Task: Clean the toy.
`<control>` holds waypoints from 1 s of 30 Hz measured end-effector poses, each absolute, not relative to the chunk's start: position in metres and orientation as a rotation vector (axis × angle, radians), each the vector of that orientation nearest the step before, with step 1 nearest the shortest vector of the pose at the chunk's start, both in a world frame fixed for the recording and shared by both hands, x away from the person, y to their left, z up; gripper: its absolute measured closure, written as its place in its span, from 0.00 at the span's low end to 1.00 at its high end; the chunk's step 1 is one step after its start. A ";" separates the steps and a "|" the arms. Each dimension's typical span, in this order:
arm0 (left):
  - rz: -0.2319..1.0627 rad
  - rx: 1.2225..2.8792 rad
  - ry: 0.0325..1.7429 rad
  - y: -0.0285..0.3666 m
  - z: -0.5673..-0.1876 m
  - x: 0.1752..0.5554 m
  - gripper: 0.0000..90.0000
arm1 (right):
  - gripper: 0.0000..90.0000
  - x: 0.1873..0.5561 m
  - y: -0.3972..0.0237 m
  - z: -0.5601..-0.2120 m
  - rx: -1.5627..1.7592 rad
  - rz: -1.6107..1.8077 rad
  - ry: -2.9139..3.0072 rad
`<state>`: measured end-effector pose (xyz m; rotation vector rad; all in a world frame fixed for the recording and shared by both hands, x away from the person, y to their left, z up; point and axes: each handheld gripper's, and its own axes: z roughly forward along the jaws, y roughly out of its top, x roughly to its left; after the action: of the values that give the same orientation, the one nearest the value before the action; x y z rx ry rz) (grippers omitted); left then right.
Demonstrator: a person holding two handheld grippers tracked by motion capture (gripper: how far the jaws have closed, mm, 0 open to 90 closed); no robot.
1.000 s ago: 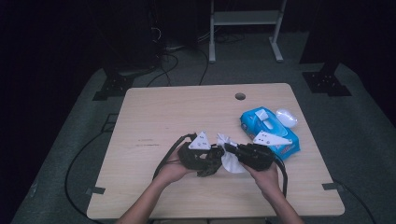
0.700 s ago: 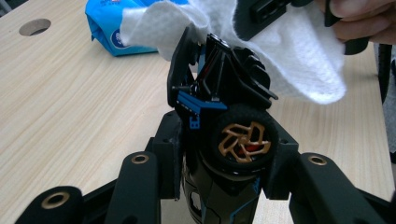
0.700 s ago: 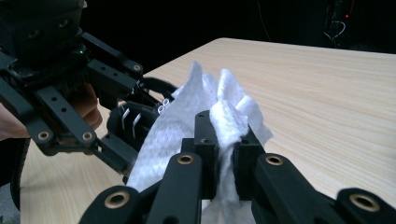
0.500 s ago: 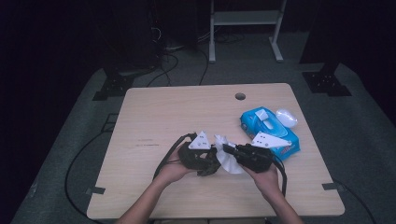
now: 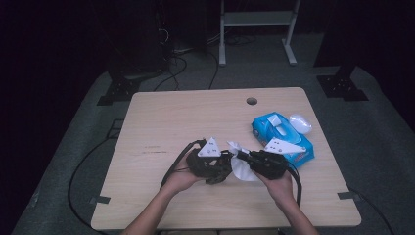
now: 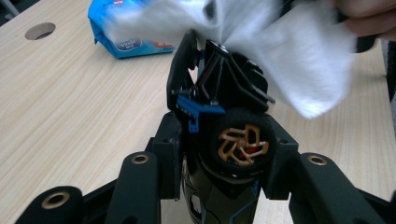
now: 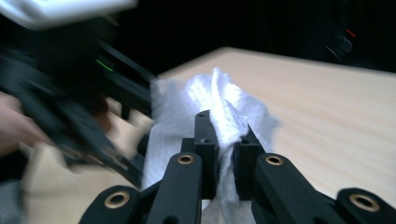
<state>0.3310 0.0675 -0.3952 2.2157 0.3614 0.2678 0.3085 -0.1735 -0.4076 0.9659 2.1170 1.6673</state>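
Item: toy car (image 6: pixel 229 140), black with blue trim and an orange-spoked wheel, pinched across its body between the jaws of the left gripper (image 5: pixel 208 164), nose pointing away from that gripper's camera; it sits low over the table (image 5: pixel 171 117), near the middle of the front edge. Item: white wipe (image 7: pixel 219 107), bunched and clamped between the pressed-together jaws of the right gripper (image 7: pixel 223 140), its loose end draped against the far end of the car; in the high view the wipe (image 5: pixel 243 166) lies between the two grippers. Item: blue wipe pack (image 5: pixel 279 134), towards the right edge of the table, with a small clear lid-like piece (image 5: pixel 300 123) just beside it on the far side; what that piece is cannot be told for certain. Condition and risks, as judged: the job in hand appears to be wiping the car. The car is gripped on curved, smooth sides, so a firm rub from the wipe could twist or push it out of the left jaws onto the table. The wipe is held by a narrow fold only; a snag on the car's thin rear struts could tear it or pull it free. The two grippers work very close together and could knock jaws.
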 end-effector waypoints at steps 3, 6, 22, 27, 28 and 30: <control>0.262 2.199 0.361 0.069 -0.395 0.331 0.64 | 0.93 0.312 -0.180 -0.417 1.034 1.667 2.122; 0.257 2.202 0.365 0.067 -0.395 0.331 0.64 | 0.93 0.307 -0.177 -0.408 0.986 1.716 2.100; 0.276 2.177 0.353 0.067 -0.389 0.330 0.64 | 0.93 0.311 -0.179 -0.416 1.027 1.708 2.096; 0.271 2.170 0.355 0.070 -0.389 0.331 0.64 | 0.93 0.311 -0.179 -0.416 1.036 1.726 2.092; 0.272 2.167 0.356 0.070 -0.390 0.330 0.64 | 0.93 0.311 -0.179 -0.416 1.033 1.718 2.089; 0.272 2.165 0.355 0.070 -0.390 0.330 0.64 | 0.93 0.314 -0.180 -0.419 1.065 1.706 2.102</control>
<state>0.3297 0.0700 -0.3899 2.1650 0.3549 0.2721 0.3139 -0.1796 -0.4191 1.0653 2.1024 1.7061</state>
